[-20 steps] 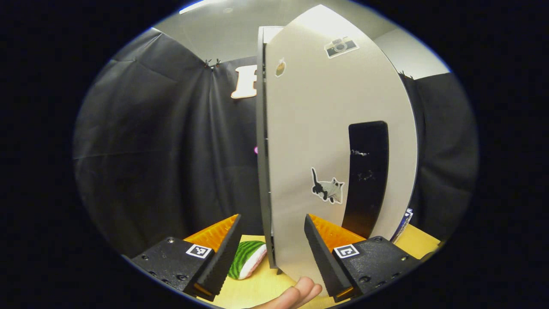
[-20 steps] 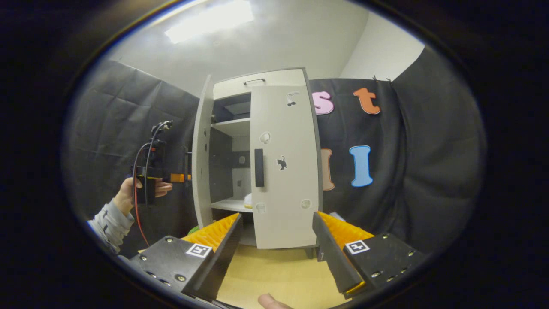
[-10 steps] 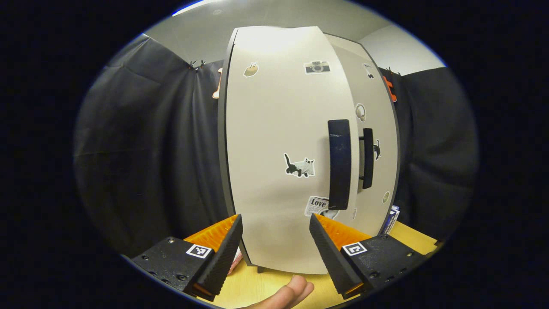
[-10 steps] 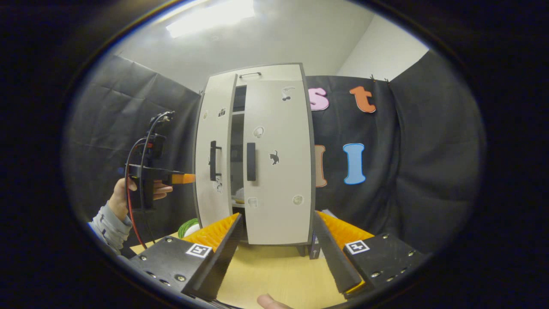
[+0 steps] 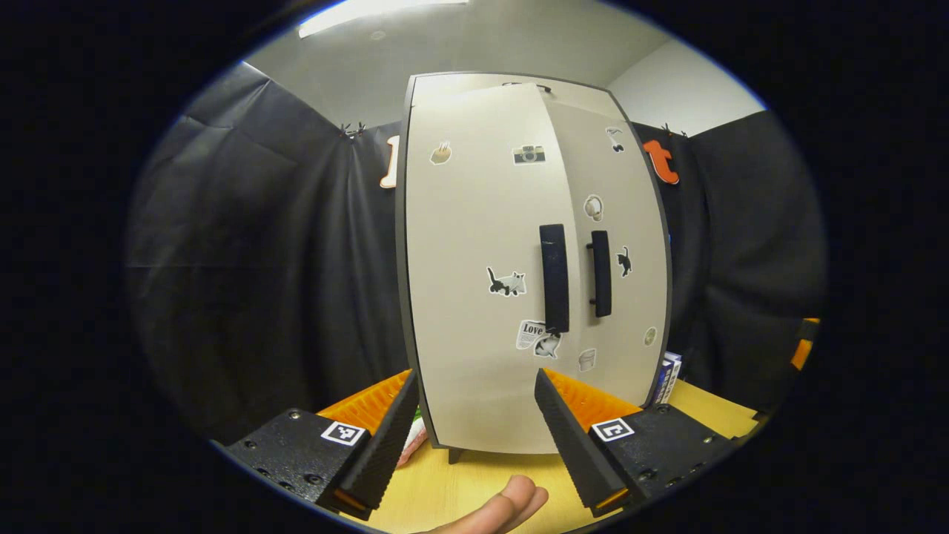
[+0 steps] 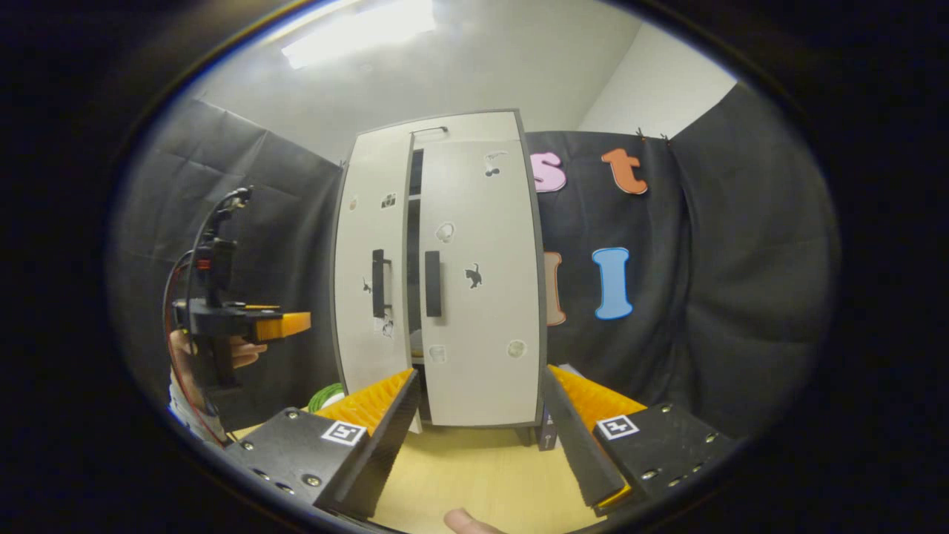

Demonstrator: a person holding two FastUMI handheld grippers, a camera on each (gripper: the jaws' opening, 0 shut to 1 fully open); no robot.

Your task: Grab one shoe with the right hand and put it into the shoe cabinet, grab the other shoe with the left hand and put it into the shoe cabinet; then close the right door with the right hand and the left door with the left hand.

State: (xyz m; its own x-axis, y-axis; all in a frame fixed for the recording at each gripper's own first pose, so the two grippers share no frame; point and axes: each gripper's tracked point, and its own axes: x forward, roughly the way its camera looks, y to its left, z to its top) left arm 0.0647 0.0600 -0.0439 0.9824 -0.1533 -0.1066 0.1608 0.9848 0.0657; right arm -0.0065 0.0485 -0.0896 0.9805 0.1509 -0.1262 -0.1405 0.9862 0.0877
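Now, from my remote seat, I describe the scene from left to right. At far left in the right gripper view, my left gripper point(image 6: 285, 325) floats in the air, held by a hand, well apart from the shoe cabinet point(image 6: 445, 271); its own view shows its fingers spread wide with nothing between them. Next comes the left door point(image 5: 474, 297), which a second ago stood swung wide open and half a second ago was most of the way round. It now lies nearly flush, with only a thin dark gap left between it and the right door point(image 6: 482, 282). The gripper that pushed it has drawn back. I judge the task almost finished, though that gap may call for one more nudge. The right gripper point(image 6: 478, 437) hangs in front of the cabinet above the wooden table point(image 6: 474, 475), its fingers also apart and empty. Counting: one cabinet, two doors, two black handles, one per door, and two grippers. The shoes are hidden behind the doors, so I cannot count them. A green striped object point(image 6: 326, 394) peeks out at the cabinet's left foot.
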